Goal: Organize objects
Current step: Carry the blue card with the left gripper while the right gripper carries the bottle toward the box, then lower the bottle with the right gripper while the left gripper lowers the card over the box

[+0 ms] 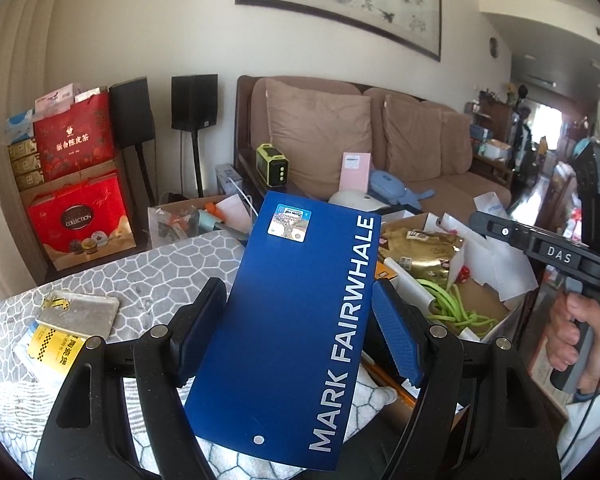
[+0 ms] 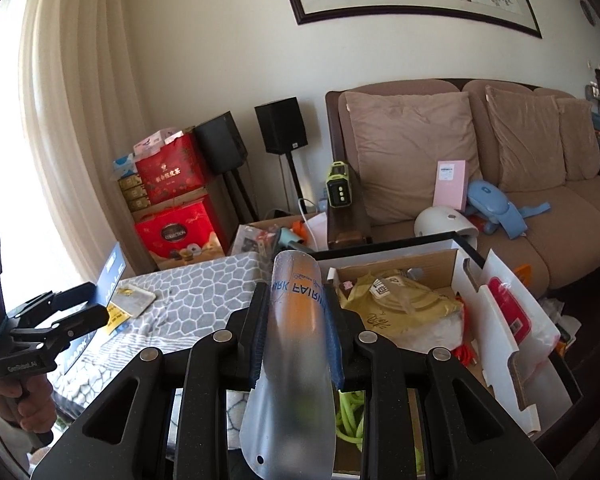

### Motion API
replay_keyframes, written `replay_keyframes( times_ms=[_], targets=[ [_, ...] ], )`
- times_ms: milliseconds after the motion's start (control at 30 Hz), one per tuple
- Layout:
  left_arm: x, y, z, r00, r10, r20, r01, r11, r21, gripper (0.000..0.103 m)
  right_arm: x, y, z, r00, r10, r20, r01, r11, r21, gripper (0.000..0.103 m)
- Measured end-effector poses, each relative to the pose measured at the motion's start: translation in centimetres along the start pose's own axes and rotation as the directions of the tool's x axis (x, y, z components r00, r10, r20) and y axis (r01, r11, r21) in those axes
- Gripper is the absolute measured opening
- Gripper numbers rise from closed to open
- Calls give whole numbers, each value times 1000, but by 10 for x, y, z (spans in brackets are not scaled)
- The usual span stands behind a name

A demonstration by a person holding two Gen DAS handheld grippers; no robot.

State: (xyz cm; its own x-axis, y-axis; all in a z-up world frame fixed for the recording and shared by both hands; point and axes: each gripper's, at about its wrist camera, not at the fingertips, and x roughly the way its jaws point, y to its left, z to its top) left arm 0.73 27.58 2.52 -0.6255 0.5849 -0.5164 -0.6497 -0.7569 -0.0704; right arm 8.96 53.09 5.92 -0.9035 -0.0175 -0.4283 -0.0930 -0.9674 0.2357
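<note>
My left gripper [image 1: 298, 292] is shut on a long blue box [image 1: 296, 320] printed MARK FAIRWHALE, held tilted above the table with a pad on each long edge. The right wrist view shows that box [image 2: 112, 276] at the far left, in the left gripper [image 2: 72, 308]. My right gripper [image 2: 296, 296] is shut on a translucent plastic shoehorn [image 2: 294, 360] that points forward over an open cardboard box [image 2: 392, 250]. In the left wrist view the right gripper [image 1: 484, 224] hovers over that cardboard box [image 1: 488, 308], with a hand [image 1: 572, 332] on its handle.
The cardboard box holds a gold bag [image 2: 400, 300] and a green cord [image 1: 452, 308]. A silver pouch [image 1: 80, 312] and a yellow packet [image 1: 56, 344] lie on the pebble-patterned tablecloth [image 1: 160, 264]. Behind stand a brown sofa [image 2: 540, 220], speakers and red gift boxes [image 1: 80, 224].
</note>
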Motion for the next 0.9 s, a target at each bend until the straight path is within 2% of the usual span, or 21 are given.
replay_keyframes(
  times_ms=[367, 900],
  targets=[
    [6, -14, 7, 1000, -27, 7, 26, 999, 30, 72, -2, -10, 0, 1000, -17, 3, 17, 1000, 16, 26],
    [19, -27, 6, 998, -57, 2, 57, 998, 28, 72, -5, -24, 1, 999, -46, 1, 46, 998, 33, 26]
  ],
)
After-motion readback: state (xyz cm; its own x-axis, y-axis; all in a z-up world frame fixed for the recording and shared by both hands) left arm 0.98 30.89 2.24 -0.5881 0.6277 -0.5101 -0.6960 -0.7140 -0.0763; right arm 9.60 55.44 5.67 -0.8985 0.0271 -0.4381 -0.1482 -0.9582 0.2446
